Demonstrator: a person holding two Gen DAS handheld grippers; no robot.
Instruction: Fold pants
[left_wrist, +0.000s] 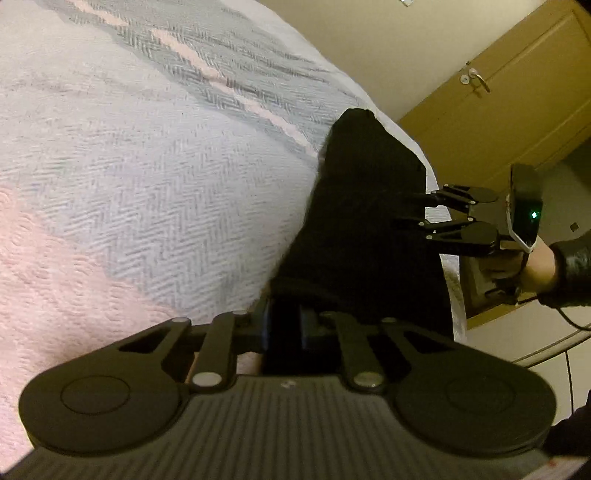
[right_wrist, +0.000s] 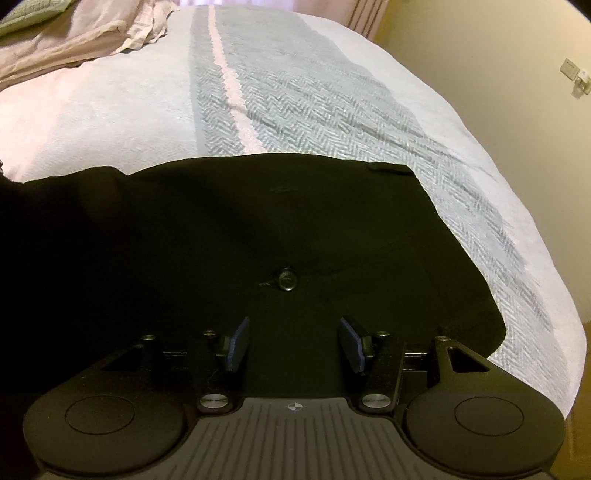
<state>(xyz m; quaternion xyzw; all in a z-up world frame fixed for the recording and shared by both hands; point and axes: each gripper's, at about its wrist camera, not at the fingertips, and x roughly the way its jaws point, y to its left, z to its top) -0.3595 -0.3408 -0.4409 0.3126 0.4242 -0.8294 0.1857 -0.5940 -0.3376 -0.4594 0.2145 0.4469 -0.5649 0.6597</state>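
Pants (right_wrist: 258, 229) lay limp and soft on bed (right_wrist: 295, 110). Left claw (left_wrist: 286, 325) pinched their edge; right claw (right_wrist: 293, 345) stood half-open, empty, above waistband. Best gripped at hems.

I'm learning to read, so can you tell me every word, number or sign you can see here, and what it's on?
No words or numbers can be read here.
Black pants: the metal button may carry embossing, too small to read.
Right gripper: a small crosshair mark on its body, a sign without letters.
Left gripper: a faint mark, too blurred to read.
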